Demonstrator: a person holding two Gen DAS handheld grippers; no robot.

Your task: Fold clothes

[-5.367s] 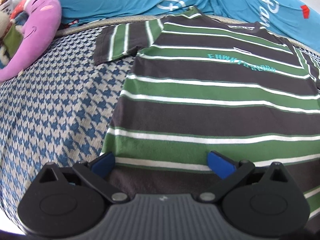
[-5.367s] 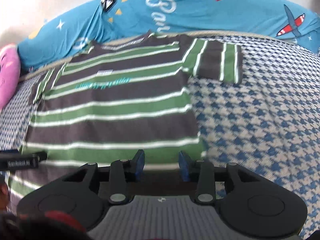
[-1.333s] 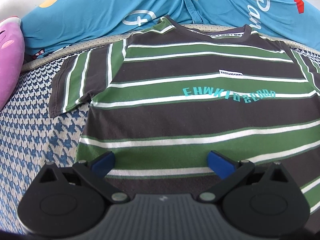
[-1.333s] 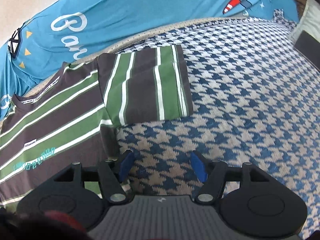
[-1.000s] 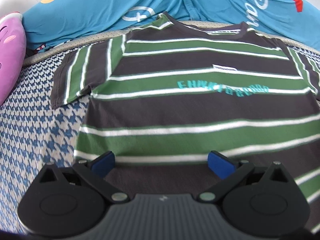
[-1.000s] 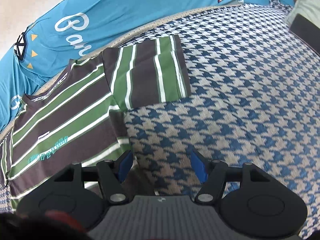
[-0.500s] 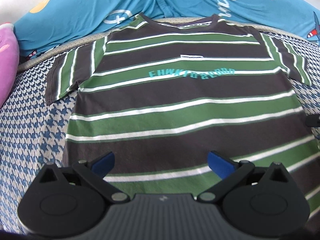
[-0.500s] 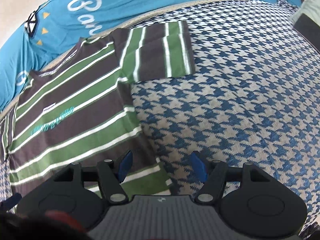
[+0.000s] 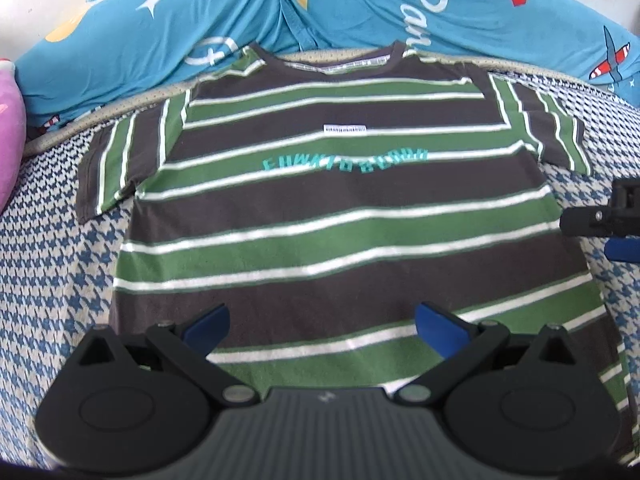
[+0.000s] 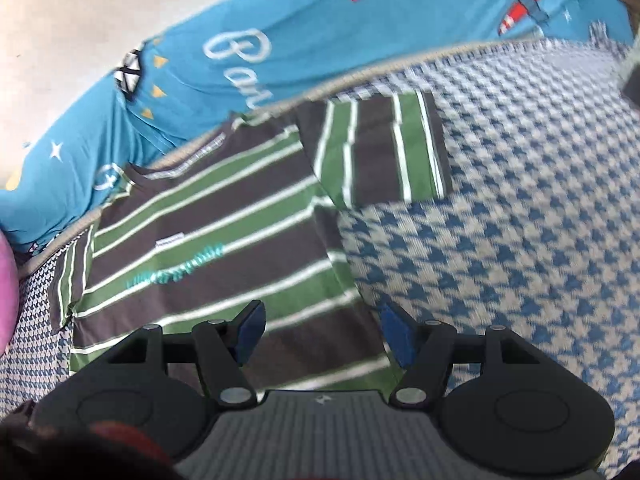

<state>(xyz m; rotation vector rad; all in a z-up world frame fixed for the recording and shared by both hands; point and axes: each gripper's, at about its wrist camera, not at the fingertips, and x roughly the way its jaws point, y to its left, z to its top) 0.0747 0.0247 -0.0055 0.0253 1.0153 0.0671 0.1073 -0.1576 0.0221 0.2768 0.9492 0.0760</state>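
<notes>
Striped T-shirt point(image 9: 332, 216) flat on bed, left hand-held gripper point(image 9: 322, 326) spread above hem, right hand-held gripper point(image 10: 322, 330) spread over its side edge.

Houndstooth bed point(image 9: 60, 280) under flat striped T-shirt point(image 9: 340, 216), blue pillows point(image 9: 460, 12).

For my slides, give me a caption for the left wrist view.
Open left gripper above the hem of a flat striped T-shirt on a houndstooth bed cover.
</notes>
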